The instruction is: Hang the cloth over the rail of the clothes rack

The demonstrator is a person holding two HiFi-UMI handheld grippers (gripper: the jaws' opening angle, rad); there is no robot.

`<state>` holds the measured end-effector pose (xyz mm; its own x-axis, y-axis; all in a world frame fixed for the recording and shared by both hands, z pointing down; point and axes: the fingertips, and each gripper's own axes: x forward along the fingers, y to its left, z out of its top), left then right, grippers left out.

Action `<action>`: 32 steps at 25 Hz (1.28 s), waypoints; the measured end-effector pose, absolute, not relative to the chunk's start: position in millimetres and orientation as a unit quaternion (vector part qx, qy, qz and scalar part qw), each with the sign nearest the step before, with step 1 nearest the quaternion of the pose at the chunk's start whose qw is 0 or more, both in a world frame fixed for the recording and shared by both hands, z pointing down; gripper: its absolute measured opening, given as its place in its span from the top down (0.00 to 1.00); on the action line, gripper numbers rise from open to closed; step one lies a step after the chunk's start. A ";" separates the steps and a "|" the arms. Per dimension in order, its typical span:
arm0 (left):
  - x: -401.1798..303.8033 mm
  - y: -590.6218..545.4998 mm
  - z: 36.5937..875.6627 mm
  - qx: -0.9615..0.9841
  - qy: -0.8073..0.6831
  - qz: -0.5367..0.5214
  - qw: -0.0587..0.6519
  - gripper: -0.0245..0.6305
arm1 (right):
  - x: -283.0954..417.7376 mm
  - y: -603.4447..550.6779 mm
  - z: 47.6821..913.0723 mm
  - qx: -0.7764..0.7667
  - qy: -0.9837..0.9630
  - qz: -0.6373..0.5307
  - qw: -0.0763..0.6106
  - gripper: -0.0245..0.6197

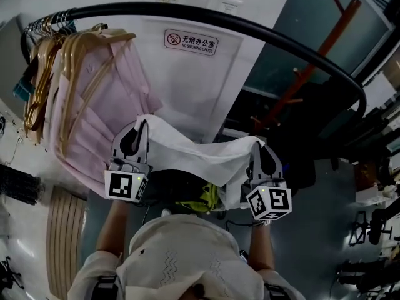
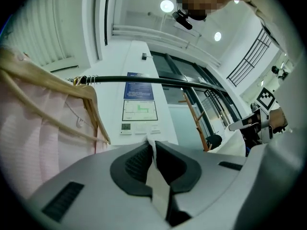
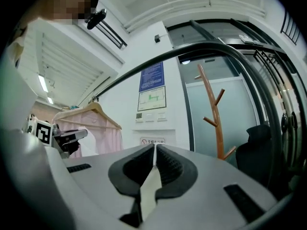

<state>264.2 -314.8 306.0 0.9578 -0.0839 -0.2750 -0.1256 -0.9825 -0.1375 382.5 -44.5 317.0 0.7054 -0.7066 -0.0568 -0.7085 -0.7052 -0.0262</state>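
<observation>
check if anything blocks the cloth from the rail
Nothing visible does. The white cloth, pinched by the left gripper and right gripper, faces a bare stretch of rail; the pink garments hang farther left along it.

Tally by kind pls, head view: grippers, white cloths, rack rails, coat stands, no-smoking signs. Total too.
Grippers: 2 (left gripper, right gripper, each shut on the cloth)
Cloth: 1
Rail: 1
Coat stand: 1
No-smoking sign: 1
Total: 6
</observation>
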 end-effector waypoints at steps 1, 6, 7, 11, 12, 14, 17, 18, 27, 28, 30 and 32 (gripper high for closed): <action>265.1 -314.7 297.4 -0.986 0.047 0.143 0.075 0.93 | 383.6 -45.0 308.8 -0.922 0.385 0.031 0.018 0.93; 268.2 -318.9 248.4 -0.979 0.030 0.179 0.090 0.93 | 386.0 -46.3 265.1 -0.914 0.398 0.071 0.018 0.93; 269.0 -320.7 238.3 -0.977 0.032 0.187 0.103 0.93 | 386.6 -48.6 256.3 -0.912 0.402 0.078 0.021 0.93; 266.6 -323.8 205.3 -0.969 0.037 0.201 0.142 0.93 | 385.7 -57.6 224.3 -0.907 0.410 0.100 0.007 0.93; 265.9 -323.5 198.3 -0.967 0.036 0.203 0.147 0.93 | 385.1 -58.4 216.3 -0.906 0.410 0.104 0.007 0.93; 264.8 -323.8 183.8 -0.966 0.028 0.213 0.142 0.93 | 384.3 -58.9 199.3 -0.906 0.407 0.114 0.005 0.93; 262.7 -326.6 158.0 -0.964 0.015 0.235 0.122 0.93 | 382.9 -56.5 170.2 -0.909 0.395 0.134 -0.001 0.92; 261.2 -327.4 148.7 -0.962 0.014 0.242 0.123 0.93 | 382.3 -55.6 160.4 -0.909 0.394 0.139 0.001 0.92; 243.4 -328.2 79.5 -0.946 0.019 0.278 0.167 0.93 | 380.1 -56.9 88.6 -0.888 0.426 0.173 0.018 0.93; 244.2 -329.2 73.9 -0.945 0.021 0.277 0.172 0.93 | 379.4 -56.9 80.7 -0.886 0.427 0.178 0.018 0.93; 246.4 -330.9 63.7 -0.944 0.020 0.276 0.178 0.93 | 378.2 -56.1 66.7 -0.884 0.427 0.188 0.017 0.92; 247.9 -331.9 54.4 -0.943 0.018 0.278 0.183 0.93 | 377.0 -55.3 56.2 -0.884 0.425 0.197 0.010 0.92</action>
<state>247.9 -331.9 54.4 0.8444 0.0673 -0.5315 -0.1369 -0.9320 -0.3356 377.0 -55.3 56.2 0.5623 -0.7465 -0.3558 -0.7542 -0.6394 0.1495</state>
